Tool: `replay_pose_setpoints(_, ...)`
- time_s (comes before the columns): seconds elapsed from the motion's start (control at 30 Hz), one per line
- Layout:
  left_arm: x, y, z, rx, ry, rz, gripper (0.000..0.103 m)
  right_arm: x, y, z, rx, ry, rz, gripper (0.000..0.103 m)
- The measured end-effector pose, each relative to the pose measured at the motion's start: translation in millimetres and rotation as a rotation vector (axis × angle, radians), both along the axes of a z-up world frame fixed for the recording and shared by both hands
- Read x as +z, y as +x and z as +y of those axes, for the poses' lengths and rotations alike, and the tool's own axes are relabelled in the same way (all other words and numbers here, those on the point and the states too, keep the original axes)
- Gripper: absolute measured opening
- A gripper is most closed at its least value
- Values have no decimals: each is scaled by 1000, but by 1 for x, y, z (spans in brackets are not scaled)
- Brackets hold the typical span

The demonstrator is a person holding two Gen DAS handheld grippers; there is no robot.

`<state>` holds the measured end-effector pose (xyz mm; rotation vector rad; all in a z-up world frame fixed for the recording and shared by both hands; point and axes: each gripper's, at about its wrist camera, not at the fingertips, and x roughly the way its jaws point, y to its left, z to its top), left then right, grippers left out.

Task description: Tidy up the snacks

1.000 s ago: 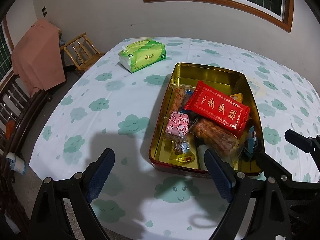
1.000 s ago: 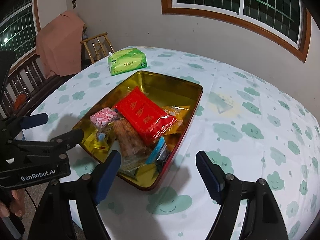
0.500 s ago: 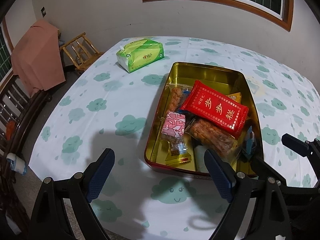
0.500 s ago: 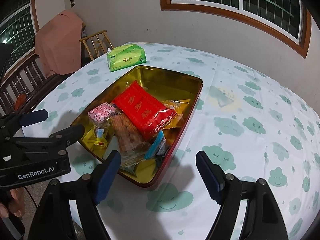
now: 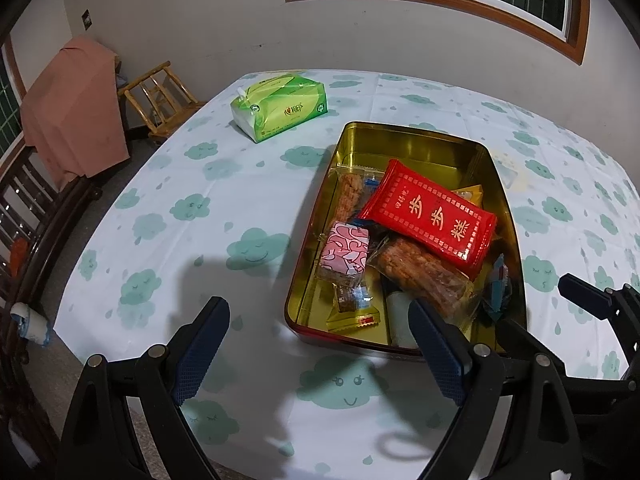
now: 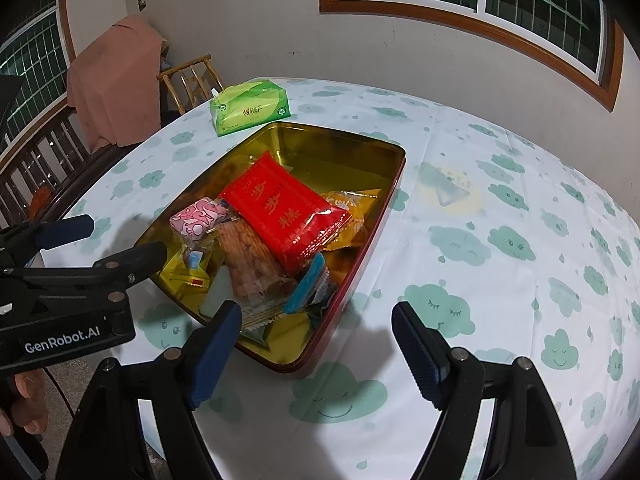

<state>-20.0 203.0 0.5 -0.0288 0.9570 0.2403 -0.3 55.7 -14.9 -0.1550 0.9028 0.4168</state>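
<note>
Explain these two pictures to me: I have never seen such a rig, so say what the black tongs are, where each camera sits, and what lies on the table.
No robot here: a person holds a two-finger tool in each hand, with a camera on each looking forward along its fingers. One picture comes from the left gripper, the other from the right gripper. Both have open jaws and hold nothing. On the cloud-print tablecloth stands a gold tin filled with snacks: a red packet on top, a pink packet beside it. A green tissue pack lies apart.
</note>
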Motion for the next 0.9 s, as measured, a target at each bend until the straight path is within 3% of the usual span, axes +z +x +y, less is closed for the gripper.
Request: replay_pose_setpoints(0.9, -1, -1, -2, -18, -39, 2, 90, -4, 2, -2, -4, 6, 17, 79)
